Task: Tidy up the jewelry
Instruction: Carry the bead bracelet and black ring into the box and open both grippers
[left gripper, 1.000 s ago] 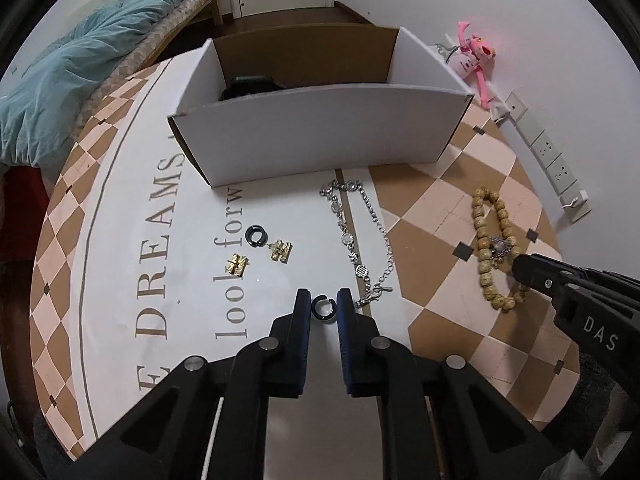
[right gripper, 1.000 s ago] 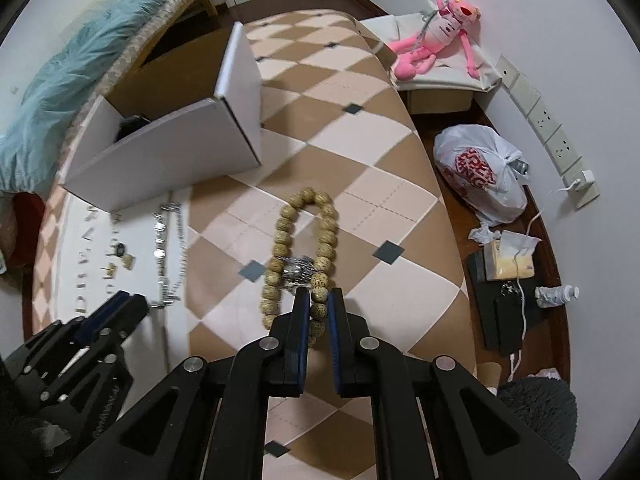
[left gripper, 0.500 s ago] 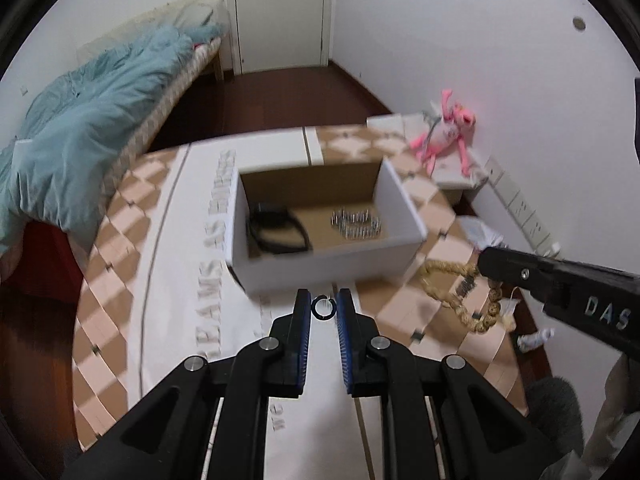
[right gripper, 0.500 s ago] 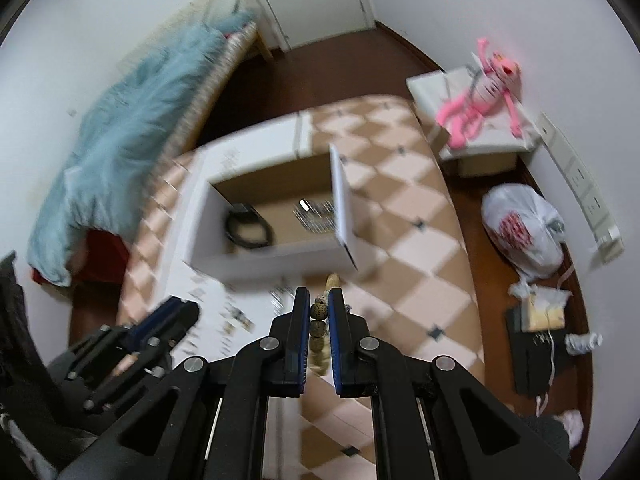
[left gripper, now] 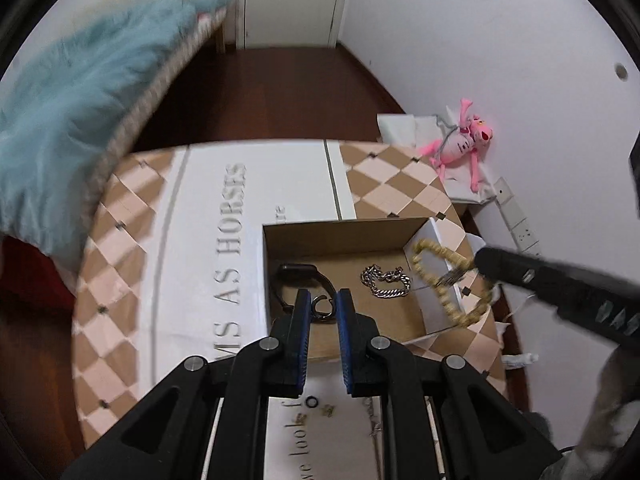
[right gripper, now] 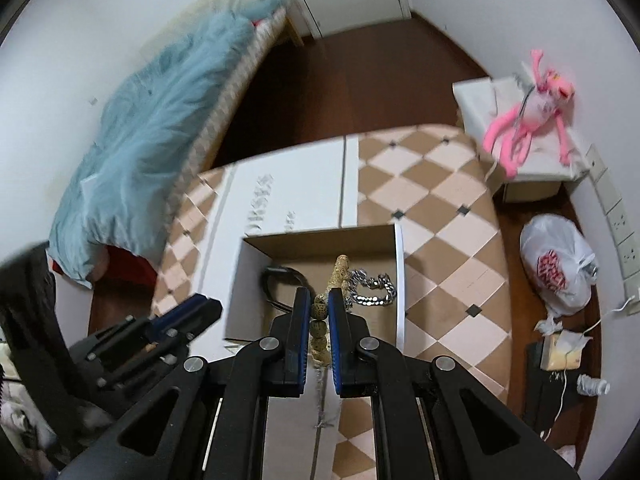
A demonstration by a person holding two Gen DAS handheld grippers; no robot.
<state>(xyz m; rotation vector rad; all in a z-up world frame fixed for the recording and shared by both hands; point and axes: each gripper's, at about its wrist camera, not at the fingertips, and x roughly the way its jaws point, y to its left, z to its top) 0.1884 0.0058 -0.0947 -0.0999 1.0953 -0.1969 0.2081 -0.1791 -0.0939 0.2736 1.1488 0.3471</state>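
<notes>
Inside box (left gripper: 434,308): silver chain (left gripper: 386,281), black band (left gripper: 298,276).

A pink plush toy (right gripper: 532,118) lies on a white stand, a white plastic bag (right gripper: 558,264) nearby, seemingly on the floor

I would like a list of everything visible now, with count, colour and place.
box: 1, white outside, brown inside, on the table
table: 1, checkered tan with a white lettered strip
watch: 1, black, in the box
chain: 1, silver, in the box
bead bracelet: 1, tan, held above the box
ring: 1, dark, held above the box
small jewelry: several pieces, on the white strip
plush toy: 1, pink, on a white stand
bag: 1, white, on the floor
blanket: 1, blue, on the bed
left gripper: shut on ring
right gripper: shut on bead bracelet
</notes>
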